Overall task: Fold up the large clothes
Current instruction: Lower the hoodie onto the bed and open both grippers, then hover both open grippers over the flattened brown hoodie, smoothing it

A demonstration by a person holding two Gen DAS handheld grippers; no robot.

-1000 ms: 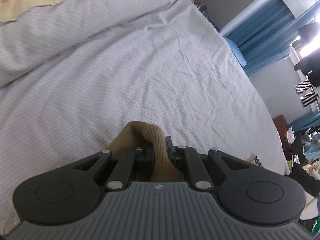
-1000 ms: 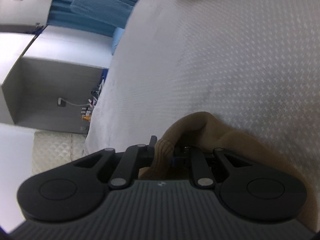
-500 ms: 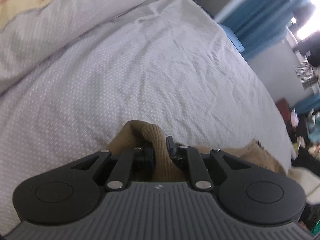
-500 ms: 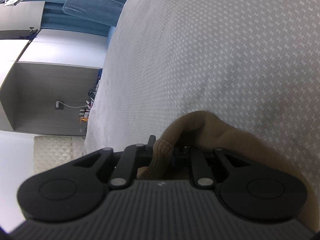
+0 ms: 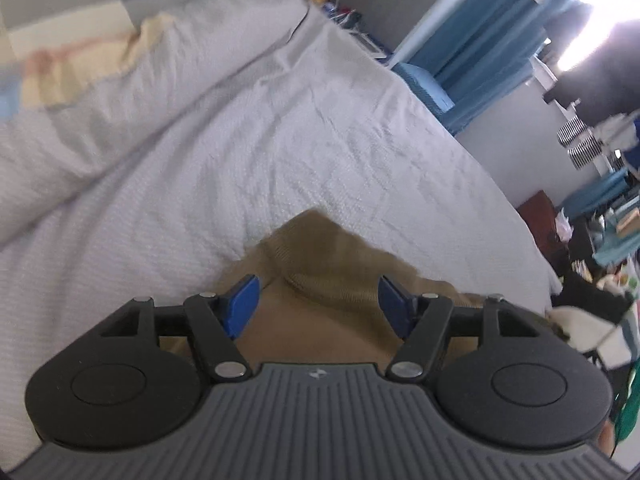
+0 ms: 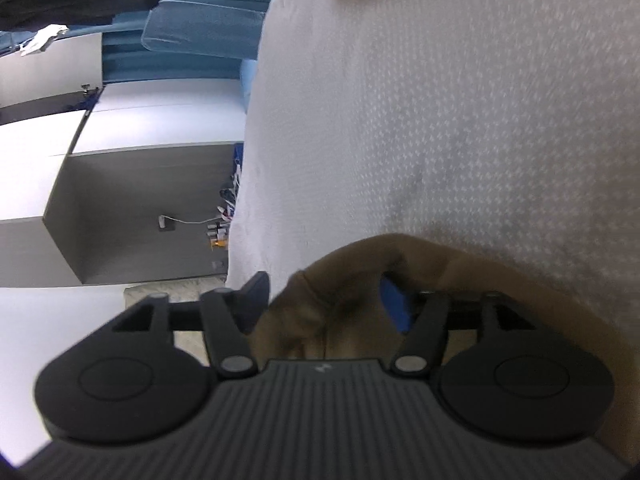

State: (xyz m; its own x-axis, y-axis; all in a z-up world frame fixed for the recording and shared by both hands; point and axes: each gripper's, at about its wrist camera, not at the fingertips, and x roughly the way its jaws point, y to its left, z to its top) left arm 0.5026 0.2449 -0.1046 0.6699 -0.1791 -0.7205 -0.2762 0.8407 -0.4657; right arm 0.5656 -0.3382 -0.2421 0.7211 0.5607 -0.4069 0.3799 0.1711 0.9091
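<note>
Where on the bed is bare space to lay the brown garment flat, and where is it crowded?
Bare white bedspread stretches ahead of the brown garment, bordered by the bunched duvet and the bed's far edge. In the right wrist view, sheet beyond the garment is also free. Crowded: the floor clutter past the edge. Both left tongs and right tongs are open.

We are in a home bedroom: a bed with a white textured bedspread (image 5: pixel 320 152) fills the frame, a pillow (image 5: pixel 80 68) lies upper left, blue curtains (image 5: pixel 480 52) hang upper right, and a grey wardrobe (image 6: pixel 132 208) stands at left.
</note>
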